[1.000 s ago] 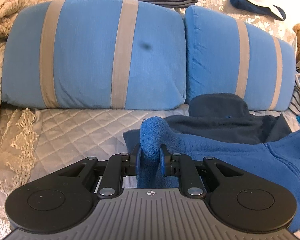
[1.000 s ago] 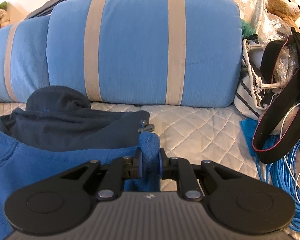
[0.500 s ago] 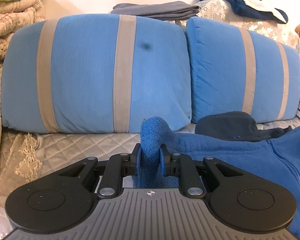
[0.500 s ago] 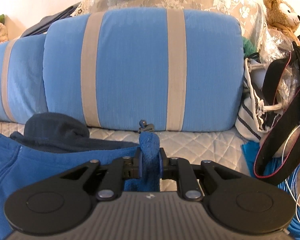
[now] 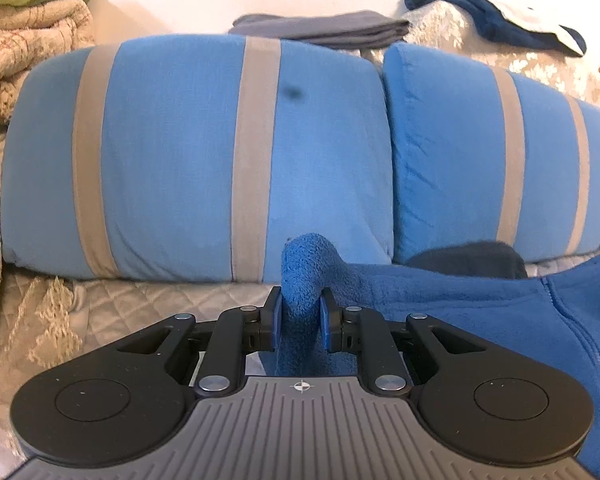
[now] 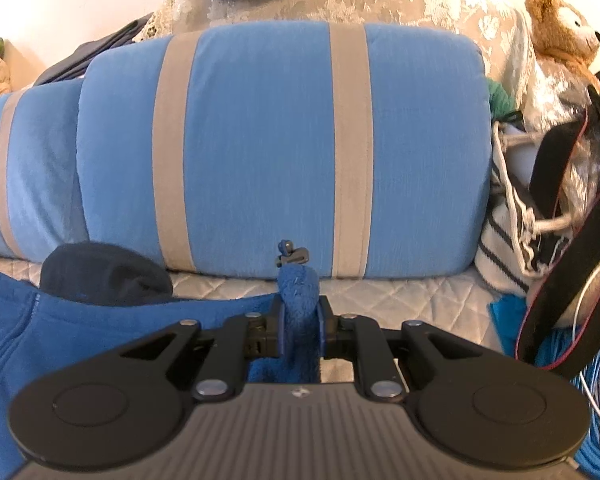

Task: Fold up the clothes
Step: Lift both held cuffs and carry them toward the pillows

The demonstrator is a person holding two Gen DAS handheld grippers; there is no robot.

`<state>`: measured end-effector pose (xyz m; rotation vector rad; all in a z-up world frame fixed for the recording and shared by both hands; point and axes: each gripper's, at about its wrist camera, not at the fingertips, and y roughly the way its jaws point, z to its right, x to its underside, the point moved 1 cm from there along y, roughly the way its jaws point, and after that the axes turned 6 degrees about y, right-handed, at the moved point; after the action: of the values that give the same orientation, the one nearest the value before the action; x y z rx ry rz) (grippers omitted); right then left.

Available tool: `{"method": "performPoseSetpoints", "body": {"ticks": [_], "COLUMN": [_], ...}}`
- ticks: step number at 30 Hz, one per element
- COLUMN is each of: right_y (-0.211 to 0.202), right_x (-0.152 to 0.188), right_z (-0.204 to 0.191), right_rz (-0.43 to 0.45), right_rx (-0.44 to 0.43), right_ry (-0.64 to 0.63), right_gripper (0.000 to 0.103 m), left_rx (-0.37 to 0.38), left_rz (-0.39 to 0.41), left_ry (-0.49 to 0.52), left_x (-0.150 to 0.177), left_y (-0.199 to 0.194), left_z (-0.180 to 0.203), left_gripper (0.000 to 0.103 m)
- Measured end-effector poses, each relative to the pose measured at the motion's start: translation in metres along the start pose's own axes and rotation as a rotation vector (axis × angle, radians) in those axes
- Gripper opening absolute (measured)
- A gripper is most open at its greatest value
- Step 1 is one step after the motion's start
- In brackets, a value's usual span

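- The left gripper [image 5: 300, 322] and right gripper [image 6: 300, 326] each pinch a narrow bunch of the blue fleece jacket [image 5: 480, 312]; it spans between them above the quilted sofa seat [image 5: 112, 300], near the cushions at its back edge.
- Risk: the thick fleece slips from either pinch, or the zipper pull [image 6: 291, 254] snags, skewing the fold.
- Compared with a second earlier, the dark hood [image 6: 104, 276] shows less and the cushions sit lower in view; both grips are unchanged.
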<state>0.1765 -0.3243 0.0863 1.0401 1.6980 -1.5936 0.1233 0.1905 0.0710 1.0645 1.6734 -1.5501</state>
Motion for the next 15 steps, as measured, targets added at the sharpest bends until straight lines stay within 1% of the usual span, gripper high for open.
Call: {"method": "performPoseSetpoints", "body": {"ticks": [7,15], "right_y": [0.018,0.049], "right_x": [-0.022,-0.03], "right_z": [-0.012,-0.017], "right_rz": [0.057,0.064], "right_rx": [0.017,0.04], "right_ry": [-0.034,-0.041], "right_gripper": [0.015,0.015], "left_rx": [-0.034,-0.056], "left_rz": [0.028,-0.001], "left_ry": [0.026,0.04], "left_x": [-0.016,-0.019], "left_y": [0.017,0.05], "left_z": [0.001,0.0], "left_gripper": [0.019,0.019]}}
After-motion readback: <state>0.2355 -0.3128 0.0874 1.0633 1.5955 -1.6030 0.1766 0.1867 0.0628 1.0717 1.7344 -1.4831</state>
